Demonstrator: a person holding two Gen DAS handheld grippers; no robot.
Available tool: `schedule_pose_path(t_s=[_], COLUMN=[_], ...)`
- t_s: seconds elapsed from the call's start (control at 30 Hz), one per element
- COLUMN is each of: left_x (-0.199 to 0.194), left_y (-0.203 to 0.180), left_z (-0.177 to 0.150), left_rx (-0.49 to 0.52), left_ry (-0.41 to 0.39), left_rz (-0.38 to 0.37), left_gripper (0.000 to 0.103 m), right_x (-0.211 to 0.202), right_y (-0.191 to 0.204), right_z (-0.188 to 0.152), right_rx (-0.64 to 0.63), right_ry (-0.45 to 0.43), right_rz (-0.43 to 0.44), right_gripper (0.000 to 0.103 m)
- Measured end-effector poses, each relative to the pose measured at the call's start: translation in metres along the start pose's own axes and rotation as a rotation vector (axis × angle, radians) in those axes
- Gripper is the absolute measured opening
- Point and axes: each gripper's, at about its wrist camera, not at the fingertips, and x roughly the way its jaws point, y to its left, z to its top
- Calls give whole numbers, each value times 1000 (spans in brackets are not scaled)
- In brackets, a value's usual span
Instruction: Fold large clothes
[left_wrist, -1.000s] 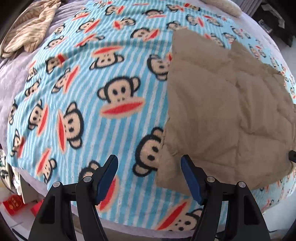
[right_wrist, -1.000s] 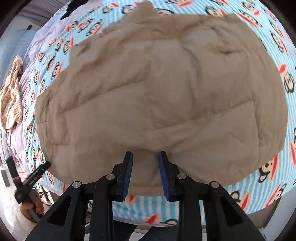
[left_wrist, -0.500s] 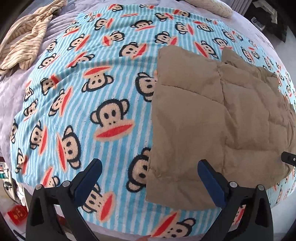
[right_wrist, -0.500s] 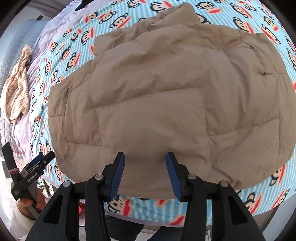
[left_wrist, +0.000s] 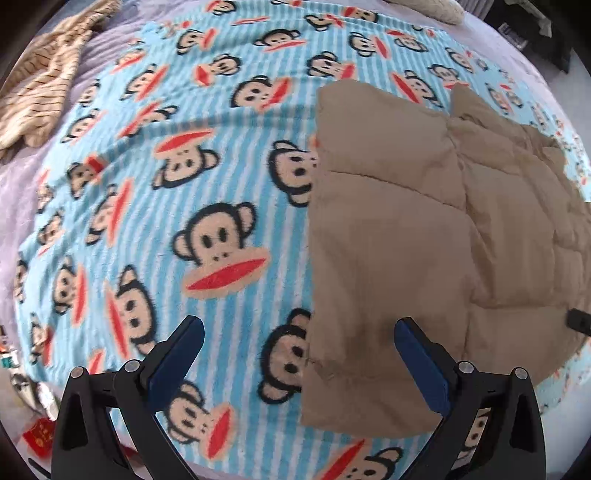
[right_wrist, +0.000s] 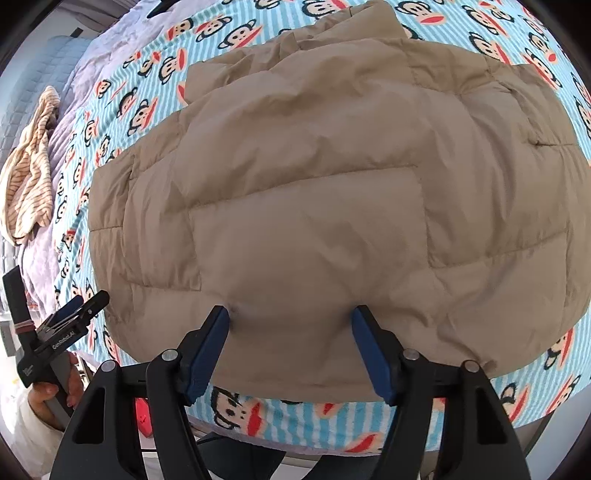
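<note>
Tan quilted jacket (right_wrist: 314, 206) lies folded on the monkey-print blanket (left_wrist: 166, 221), toward its near right part; near hem close to the bed edge. Your left gripper (left_wrist: 295, 354) is spread wide, empty, straddling the jacket's near left corner. Right gripper (right_wrist: 291, 343) is also wide apart, tips resting on the near hem, gripping nothing. Judging by the shape, another fold is probably due. Pinch all layers at both near corners, not just the top shell; puffy fill slips. Lift evenly, carry far, lay edges flush. Striped garment (left_wrist: 44, 85) sits far left, well apart.
</note>
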Motion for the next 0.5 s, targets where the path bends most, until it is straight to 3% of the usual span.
schedule_pose_path(t_s=[0.17, 0.3, 0.5], left_x=[4, 22, 65], left_y=[22, 38, 22], left_z=[15, 26, 42], left_rx=[-45, -61, -3], left_ry=[-5, 57, 147], left_rz=[-204, -420, -633], left_gripper=[103, 103, 103], right_x=[6, 9, 16], right_y=[-2, -3, -1], right_z=[-1, -2, -3], right_rx=[18, 32, 37], right_ry=[10, 15, 20], right_rz=[-17, -32, -56], right_gripper=[73, 73, 74])
